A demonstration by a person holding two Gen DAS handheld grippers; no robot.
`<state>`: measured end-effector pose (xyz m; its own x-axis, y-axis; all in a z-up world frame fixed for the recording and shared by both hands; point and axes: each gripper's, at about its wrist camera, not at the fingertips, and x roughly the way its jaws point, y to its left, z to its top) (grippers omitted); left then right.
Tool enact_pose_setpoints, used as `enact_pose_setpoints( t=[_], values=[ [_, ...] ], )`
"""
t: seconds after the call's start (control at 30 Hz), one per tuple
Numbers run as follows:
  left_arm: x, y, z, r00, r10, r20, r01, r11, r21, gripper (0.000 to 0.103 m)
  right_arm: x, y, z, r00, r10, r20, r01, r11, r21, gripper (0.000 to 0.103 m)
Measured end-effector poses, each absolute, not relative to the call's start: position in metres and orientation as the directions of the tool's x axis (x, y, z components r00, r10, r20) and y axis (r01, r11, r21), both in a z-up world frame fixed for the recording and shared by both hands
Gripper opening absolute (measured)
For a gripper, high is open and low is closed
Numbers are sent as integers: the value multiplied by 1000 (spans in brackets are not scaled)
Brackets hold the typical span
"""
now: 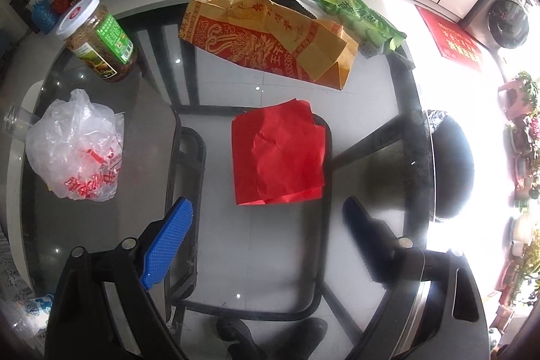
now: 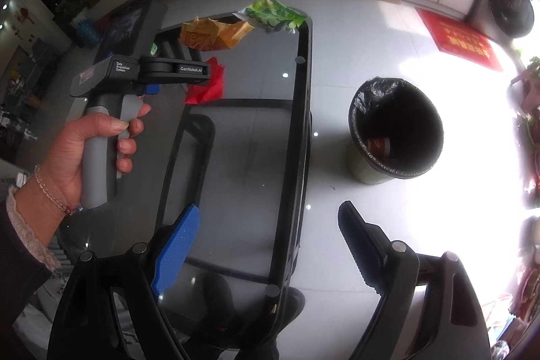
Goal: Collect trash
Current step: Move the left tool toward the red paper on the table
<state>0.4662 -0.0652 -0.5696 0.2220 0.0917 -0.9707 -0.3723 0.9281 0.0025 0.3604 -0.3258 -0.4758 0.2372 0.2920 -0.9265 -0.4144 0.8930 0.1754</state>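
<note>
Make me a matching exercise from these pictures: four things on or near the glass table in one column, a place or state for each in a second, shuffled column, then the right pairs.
Things:
1. red paper
2. jar
3. green wrapper
4. trash bin

Places or states:
A. stands on the floor beside the table, lined with a black bag
B. lies at the table's far corner, beside the yellow paper bag
C. lies just ahead of the open left gripper
D. stands upright with a white lid on, behind the white plastic bag

Pairs: 1-C, 2-D, 3-B, 4-A

Glossy grey tile floor (image 2: 337,63), red doormat (image 2: 462,39), harsh window glare right.
</note>
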Motion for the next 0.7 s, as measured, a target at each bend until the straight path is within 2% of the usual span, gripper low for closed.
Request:
enact_pose_setpoints(
  t=[0.7],
  values=[
    [495,-56,-612,183,48,-982,-404,914,-30,89,352,-334,-491,206,282,-937,-359,913,196,81]
  ],
)
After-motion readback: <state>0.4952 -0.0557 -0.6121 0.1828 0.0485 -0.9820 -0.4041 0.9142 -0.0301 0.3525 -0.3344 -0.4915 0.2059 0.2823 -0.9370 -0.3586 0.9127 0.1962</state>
